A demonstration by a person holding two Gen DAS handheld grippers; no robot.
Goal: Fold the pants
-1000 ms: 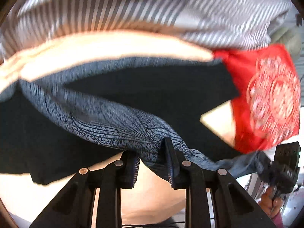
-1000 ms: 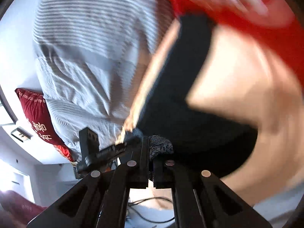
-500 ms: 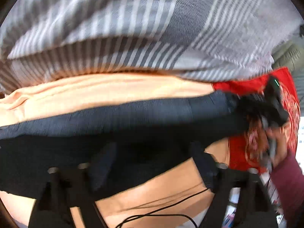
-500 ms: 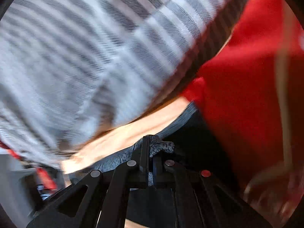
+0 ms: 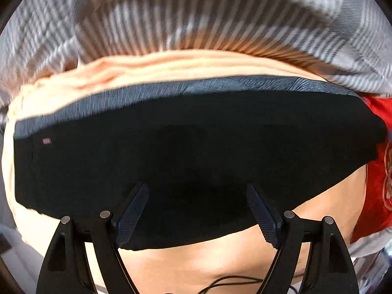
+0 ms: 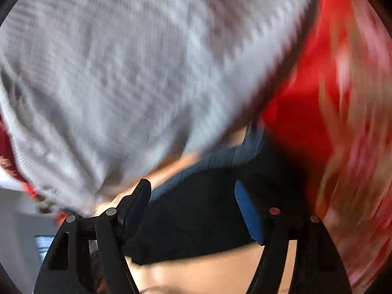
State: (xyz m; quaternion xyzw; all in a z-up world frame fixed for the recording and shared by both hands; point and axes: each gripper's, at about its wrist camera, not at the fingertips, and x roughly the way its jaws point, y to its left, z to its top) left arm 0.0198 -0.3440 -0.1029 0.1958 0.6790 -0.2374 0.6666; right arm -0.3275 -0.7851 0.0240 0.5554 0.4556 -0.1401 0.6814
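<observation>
Pants (image 5: pixel 196 161) now lie flat as a dark folded band on the peach sheet (image 5: pixel 171 68) of the bed, the grey patterned waistband (image 5: pixel 196 85) along the far edge, just short of the striped blanket (image 5: pixel 220 19). A second ago both grippers pinched the patterned cloth and carried it over; now neither holds anything. The left gripper (image 5: pixel 198 210) hangs above the near half of the fold with its jaws spread wide and no cloth between the pads. The right gripper (image 6: pixel 193 208) has just been opening too, and its jaws stand apart over the right end of the pants beside the red pillow (image 6: pixel 318 93), with the cloth lying loose below them. This fold looks laid down and released. Judging by the long band left, another fold, end to end, would seem to remain.
</observation>
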